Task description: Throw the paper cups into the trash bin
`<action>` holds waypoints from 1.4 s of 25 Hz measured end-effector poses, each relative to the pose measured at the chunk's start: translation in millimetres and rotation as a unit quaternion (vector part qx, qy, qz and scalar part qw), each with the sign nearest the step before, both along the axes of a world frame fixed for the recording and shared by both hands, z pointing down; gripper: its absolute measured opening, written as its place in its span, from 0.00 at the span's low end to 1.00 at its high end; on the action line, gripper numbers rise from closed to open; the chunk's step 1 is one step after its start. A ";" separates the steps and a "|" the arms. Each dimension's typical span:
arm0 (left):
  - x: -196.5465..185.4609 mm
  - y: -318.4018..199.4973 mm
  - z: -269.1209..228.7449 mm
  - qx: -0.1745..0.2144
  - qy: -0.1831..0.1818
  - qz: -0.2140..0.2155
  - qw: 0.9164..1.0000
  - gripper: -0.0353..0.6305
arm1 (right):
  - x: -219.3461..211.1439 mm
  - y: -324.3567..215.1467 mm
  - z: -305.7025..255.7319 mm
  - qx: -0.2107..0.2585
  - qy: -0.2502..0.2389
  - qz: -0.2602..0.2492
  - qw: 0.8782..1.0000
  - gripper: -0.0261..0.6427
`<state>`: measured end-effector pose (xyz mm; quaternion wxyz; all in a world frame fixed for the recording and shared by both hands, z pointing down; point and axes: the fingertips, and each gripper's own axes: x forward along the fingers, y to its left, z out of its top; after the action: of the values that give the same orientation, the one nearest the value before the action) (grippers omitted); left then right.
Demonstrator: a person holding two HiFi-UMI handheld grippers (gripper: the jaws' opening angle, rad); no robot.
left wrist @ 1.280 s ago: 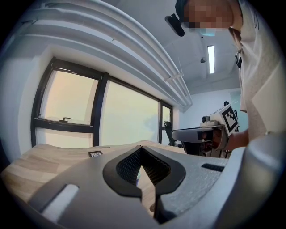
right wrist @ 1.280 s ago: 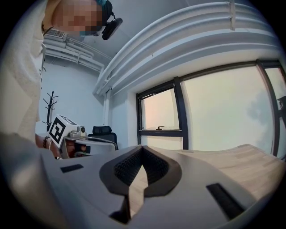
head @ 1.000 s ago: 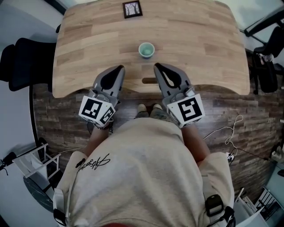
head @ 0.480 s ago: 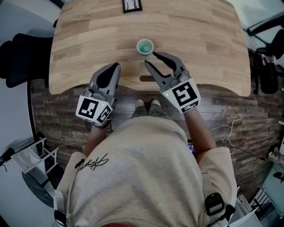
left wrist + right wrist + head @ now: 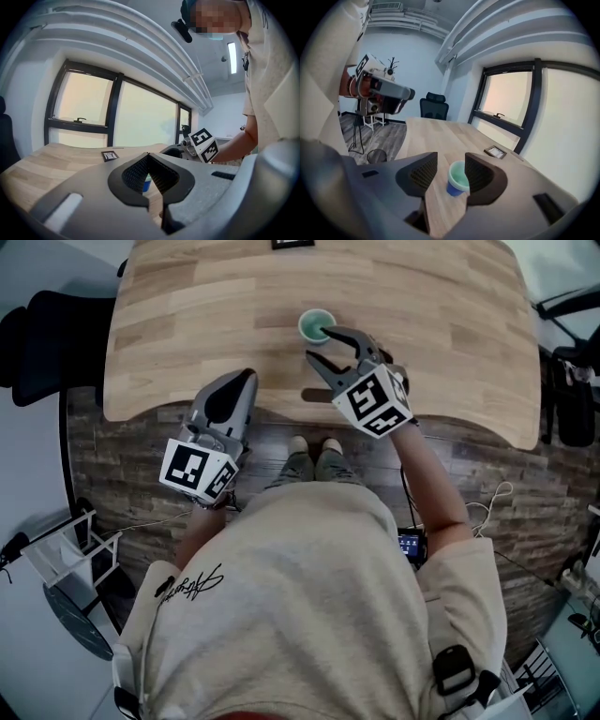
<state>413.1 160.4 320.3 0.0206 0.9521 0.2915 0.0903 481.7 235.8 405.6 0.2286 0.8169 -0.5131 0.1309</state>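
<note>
The cup (image 5: 317, 325) stands upright on the table (image 5: 187, 315), toward the middle, with a framed card (image 5: 292, 243) at its 12 o'clock by the far edge. The right gripper (image 5: 321, 345) comes at the cup from 6 o'clock. Its jaws have just been opening and gape wide; in the right gripper view the cup (image 5: 457, 178) sits between the 2 tips, close to the right pad, not clamped. The left gripper (image 5: 246, 379) hovers at the cup's 8 o'clock over the near edge – jaws shut together, nothing in them. A mesh bin (image 5: 376, 156) stands on the floor at 9 o'clock in the right gripper view.
</note>
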 end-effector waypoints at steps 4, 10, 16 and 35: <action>-6.4 -6.3 5.8 0.000 -0.009 -0.011 1.000 0.06 | 4.8 -4.8 26.4 -0.059 0.007 -0.018 0.998 0.28; -16.2 -11.9 17.3 -0.002 -0.023 -0.026 0.999 0.06 | 17.9 -6.1 56.9 -0.145 0.027 -0.029 0.989 0.28; -25.0 -23.1 20.5 0.001 -0.027 -0.047 0.999 0.06 | 20.5 -10.4 72.9 -0.199 0.044 -0.055 0.978 0.28; -43.4 -37.0 21.5 -0.007 -0.025 -0.101 0.995 0.06 | 27.0 -12.4 89.3 -0.249 0.057 -0.087 0.963 0.11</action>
<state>369.7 123.4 341.9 0.0432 0.9740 0.1936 0.1097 508.7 223.4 494.9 0.4646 0.6923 -0.5194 0.1871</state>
